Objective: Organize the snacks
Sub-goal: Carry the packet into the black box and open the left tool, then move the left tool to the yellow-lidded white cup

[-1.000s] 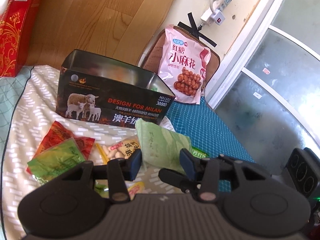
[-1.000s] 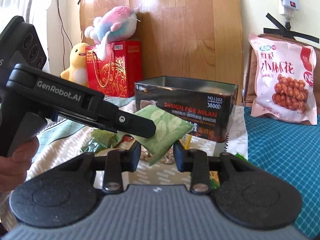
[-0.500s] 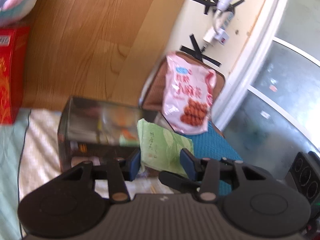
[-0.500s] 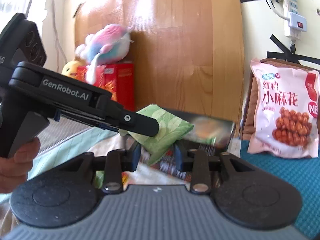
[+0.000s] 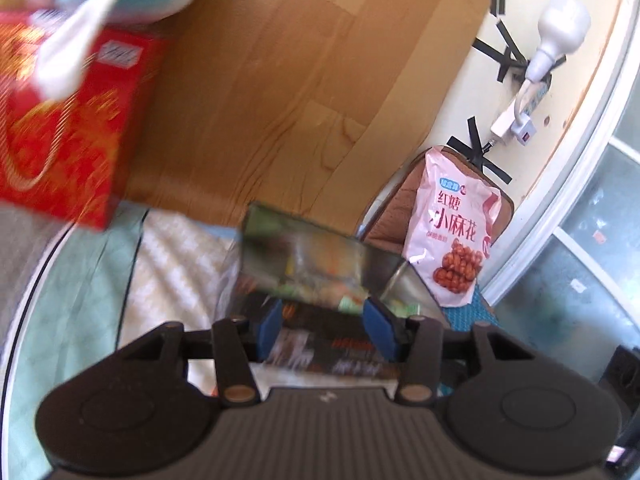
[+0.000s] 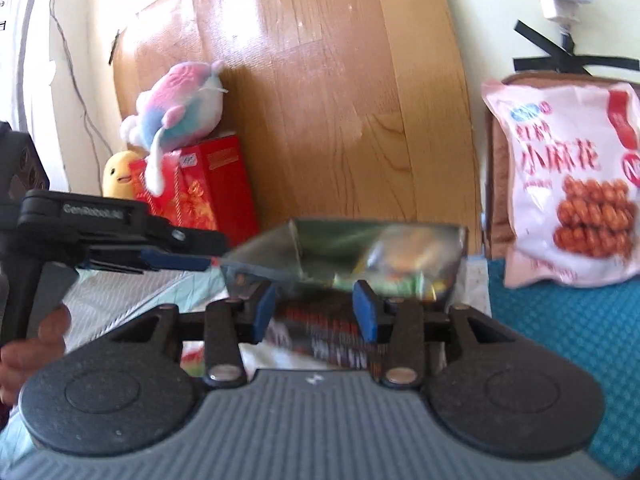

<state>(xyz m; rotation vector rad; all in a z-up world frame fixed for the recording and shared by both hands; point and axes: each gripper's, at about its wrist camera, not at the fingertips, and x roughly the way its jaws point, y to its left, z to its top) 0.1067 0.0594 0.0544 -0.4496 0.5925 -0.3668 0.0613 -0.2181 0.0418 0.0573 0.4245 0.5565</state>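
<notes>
The dark tin box [image 5: 304,256] with a sheep print stands open just ahead of both grippers, blurred by motion. Inside the tin box [image 6: 360,248] lie several snack wrappers [image 6: 384,276], some green. My left gripper [image 5: 323,322] hovers at the tin's near wall. Its jaws are opening and nothing is between them. From the left, that left gripper [image 6: 208,252] reaches the tin's rim. My right gripper [image 6: 314,306] is also at the near wall, jaws opening and empty. A pink snack bag [image 5: 452,232] leans upright behind the tin; the same pink bag [image 6: 560,184] is at the right.
A red gift box [image 5: 60,140] with a plush toy [image 6: 180,104] on top and a yellow duck toy [image 6: 116,172] stand at the back left against a wooden board [image 5: 280,80]. A hand [image 6: 36,344] holds the left tool. A blue mat [image 6: 560,320] lies right.
The green packet that sat between the fingers of both grippers is gone from them. Both grippers have moved up to the tin, and their jaws have widened.
</notes>
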